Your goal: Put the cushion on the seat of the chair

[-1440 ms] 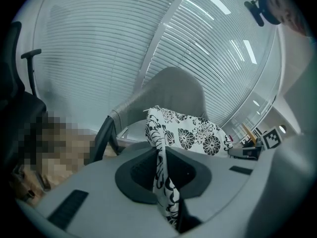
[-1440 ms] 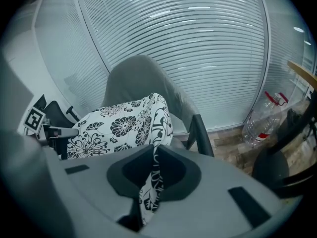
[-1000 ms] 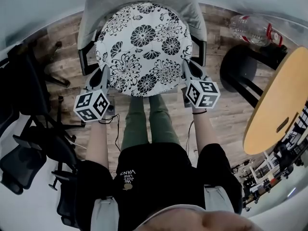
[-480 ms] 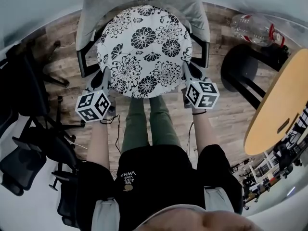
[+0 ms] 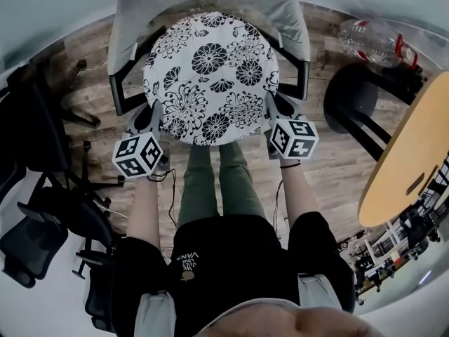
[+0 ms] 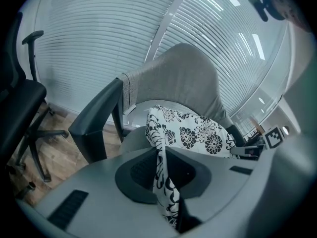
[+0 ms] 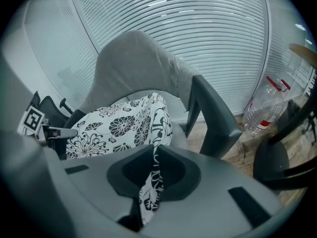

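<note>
A round white cushion with black flowers hangs over the seat of a grey armchair. My left gripper is shut on the cushion's left edge, the fabric pinched between its jaws. On the opposite side my right gripper is shut on the right edge. Both gripper views show the cushion stretched across above the pale seat, with the chair's curved grey back behind. Whether the cushion touches the seat I cannot tell.
Dark armrests flank the seat. A clear plastic bottle with red cap lies on the wood floor at the right, by a black stool and a round wooden tabletop. Black office chairs crowd the left.
The cushion and both grippers have drifted slightly away from me, further over the chair seat. Both grips are unchanged.
</note>
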